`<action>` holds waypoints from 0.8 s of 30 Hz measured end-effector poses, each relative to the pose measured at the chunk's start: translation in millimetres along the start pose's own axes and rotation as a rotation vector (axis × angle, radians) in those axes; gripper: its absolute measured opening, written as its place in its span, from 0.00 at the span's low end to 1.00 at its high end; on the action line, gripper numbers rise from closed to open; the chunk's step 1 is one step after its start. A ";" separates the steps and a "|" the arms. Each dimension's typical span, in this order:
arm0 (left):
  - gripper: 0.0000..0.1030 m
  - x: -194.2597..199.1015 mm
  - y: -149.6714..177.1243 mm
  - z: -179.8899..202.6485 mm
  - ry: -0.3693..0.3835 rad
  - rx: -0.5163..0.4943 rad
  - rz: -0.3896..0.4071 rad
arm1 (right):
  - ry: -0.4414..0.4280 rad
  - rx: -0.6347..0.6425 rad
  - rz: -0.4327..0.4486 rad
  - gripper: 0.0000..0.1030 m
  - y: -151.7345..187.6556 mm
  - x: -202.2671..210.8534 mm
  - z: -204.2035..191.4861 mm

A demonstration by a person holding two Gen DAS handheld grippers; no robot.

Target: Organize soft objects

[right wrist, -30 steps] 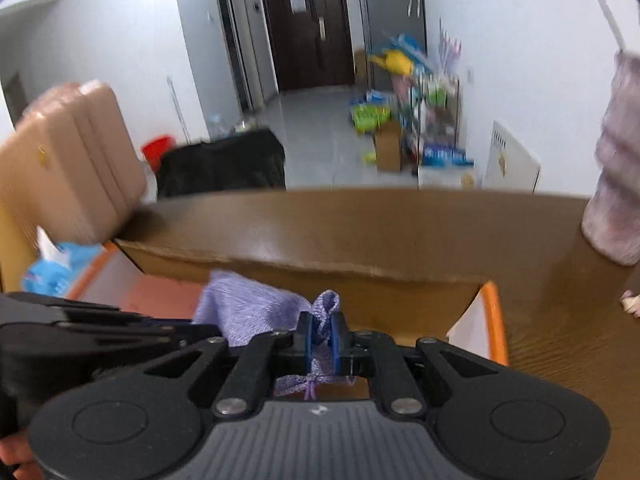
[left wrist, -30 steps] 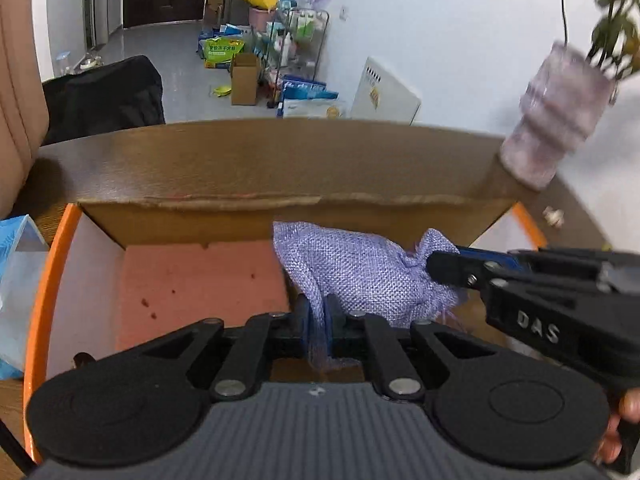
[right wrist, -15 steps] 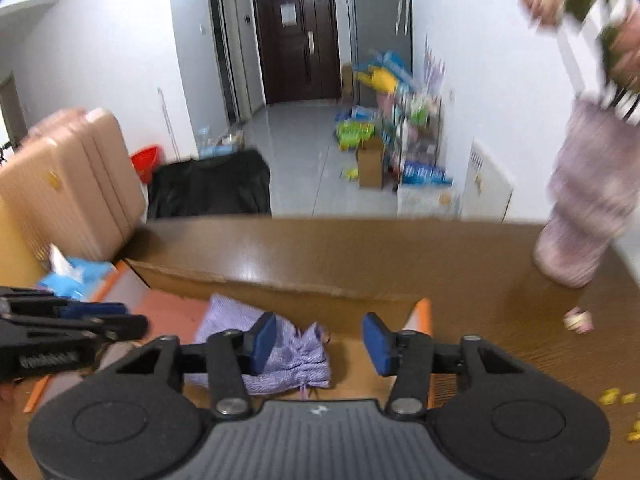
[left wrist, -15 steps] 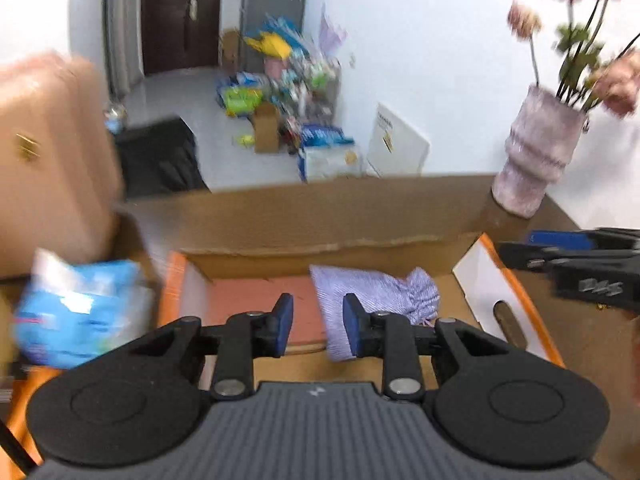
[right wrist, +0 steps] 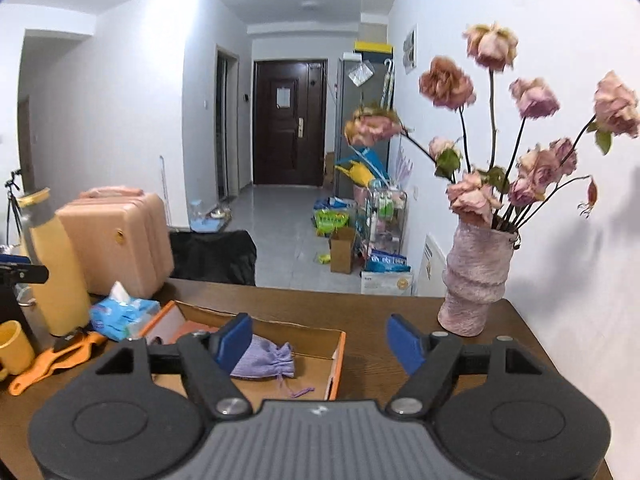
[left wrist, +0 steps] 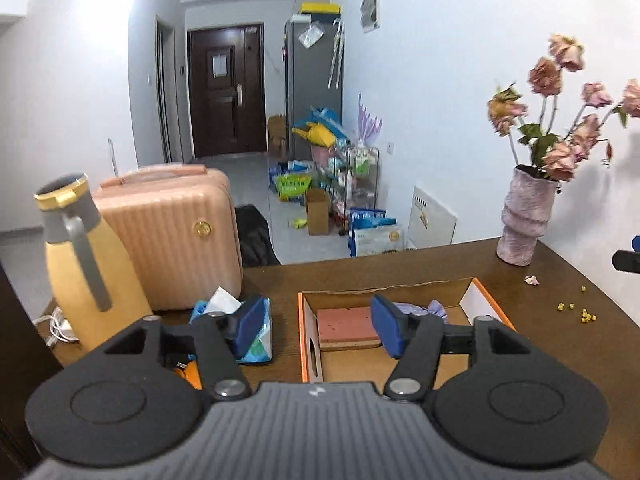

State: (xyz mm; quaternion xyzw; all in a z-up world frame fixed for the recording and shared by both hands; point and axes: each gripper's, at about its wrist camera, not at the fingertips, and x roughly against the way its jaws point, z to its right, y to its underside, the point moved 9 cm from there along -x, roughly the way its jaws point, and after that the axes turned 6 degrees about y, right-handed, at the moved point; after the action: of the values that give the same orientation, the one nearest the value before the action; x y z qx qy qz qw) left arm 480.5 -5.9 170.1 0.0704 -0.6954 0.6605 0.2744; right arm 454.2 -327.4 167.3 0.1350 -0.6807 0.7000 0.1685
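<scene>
On the table, largest first:
Table (left wrist: pixel 440 276): dark brown wood, bearing everything below.
Suitcase (left wrist: pixel 172 236): pink, ribbed, upright at the table's far left edge; whether it stands on the table or behind it cannot be told.
Box (right wrist: pixel 336 356): shallow cardboard tray with orange rims, open on top, mid-table.
Vase (right wrist: pixel 476 280): pink, ridged, upright at the far right of the table, holding wilted pink roses.
Flask (left wrist: pixel 80 264): yellow with grey handle and lid, upright, left of the box.
Left gripper (left wrist: pixel 316 326): jaws spread, just been opening, nothing between the blue pads; it hangs above the table's near side.
Right gripper (right wrist: pixel 320 342): jaws spread wide, just been opening, empty; it hangs above the box's right rim.
Tissue pack (right wrist: pixel 120 314): blue, one white sheet sticking up, just left of the box.
Pad (left wrist: pixel 346 320): pink slab lying flat in the box's left half.
Pouch (right wrist: pixel 264 362): lilac drawstring bag, lying in the box to the right of the pad, cords trailing toward the near side.
Mug (right wrist: pixel 14 346): yellow, at the left edge in the right wrist view.
Scraps (left wrist: pixel 576 312): small yellow bits on the table, right of the box.
</scene>
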 end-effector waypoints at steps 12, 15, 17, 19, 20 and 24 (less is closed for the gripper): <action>0.85 105.9 99.6 19.9 -0.076 -0.027 0.263 | -0.057 -0.010 0.212 0.84 86.8 105.2 -30.2; 0.90 126.0 139.0 28.6 -0.066 -0.041 0.294 | -0.036 0.022 0.277 0.85 125.5 132.1 -40.6; 0.94 139.9 163.2 32.5 -0.074 -0.046 0.332 | -0.027 0.039 0.293 0.85 152.1 145.3 -47.9; 0.96 151.0 186.5 38.8 -0.068 -0.050 0.346 | -0.037 0.040 0.294 0.89 179.1 153.5 -54.4; 0.97 154.4 196.8 41.3 -0.058 -0.041 0.342 | -0.041 0.033 0.279 0.92 192.0 156.2 -57.9; 0.98 160.4 244.0 53.8 0.000 -0.002 0.272 | -0.050 -0.063 0.203 0.92 238.1 168.2 -62.5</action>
State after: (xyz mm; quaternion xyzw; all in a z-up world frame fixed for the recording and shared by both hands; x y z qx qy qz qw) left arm 218.0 13.8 32.7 -0.0251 -0.6992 0.6909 0.1823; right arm 204.3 -260.1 19.3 0.0776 -0.7164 0.6882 0.0837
